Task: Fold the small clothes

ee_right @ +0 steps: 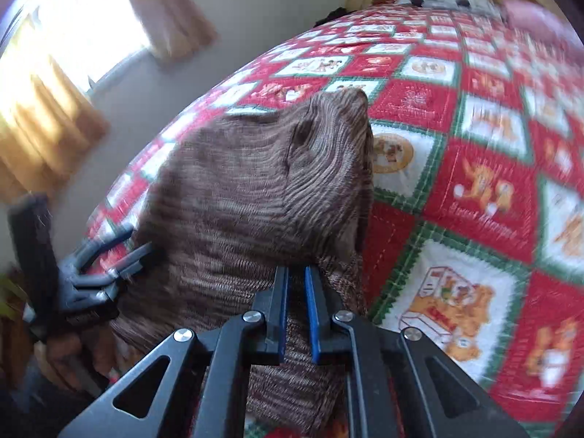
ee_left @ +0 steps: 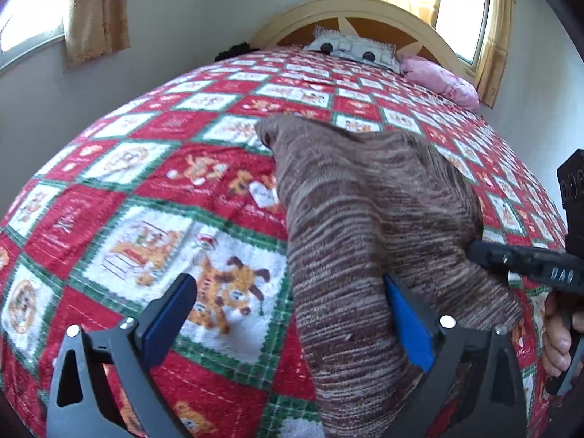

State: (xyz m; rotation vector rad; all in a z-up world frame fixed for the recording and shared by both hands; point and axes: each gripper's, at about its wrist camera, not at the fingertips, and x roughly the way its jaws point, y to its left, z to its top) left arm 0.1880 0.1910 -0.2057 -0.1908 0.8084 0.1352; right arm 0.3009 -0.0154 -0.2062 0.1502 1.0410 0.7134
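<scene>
A brown striped knit garment (ee_left: pixel 365 219) lies bunched on the red, white and green quilt (ee_left: pixel 146 189). My left gripper (ee_left: pixel 292 303) is open, its blue pads wide apart; the right pad (ee_left: pixel 405 321) rests against the garment's near edge. My right gripper (ee_right: pixel 296 277) is shut on a fold of the garment (ee_right: pixel 248 182) at its near edge. The right gripper also shows in the left wrist view (ee_left: pixel 525 262), pinching the garment's right side. The left gripper shows in the right wrist view (ee_right: pixel 109 255) at the garment's left edge.
The quilt (ee_right: pixel 474 168) covers the whole bed. A grey patterned pillow (ee_left: pixel 352 49) and a pink pillow (ee_left: pixel 441 80) lie by the cream headboard (ee_left: pixel 365 9). Windows with yellow curtains (ee_left: pixel 95 11) are on the walls.
</scene>
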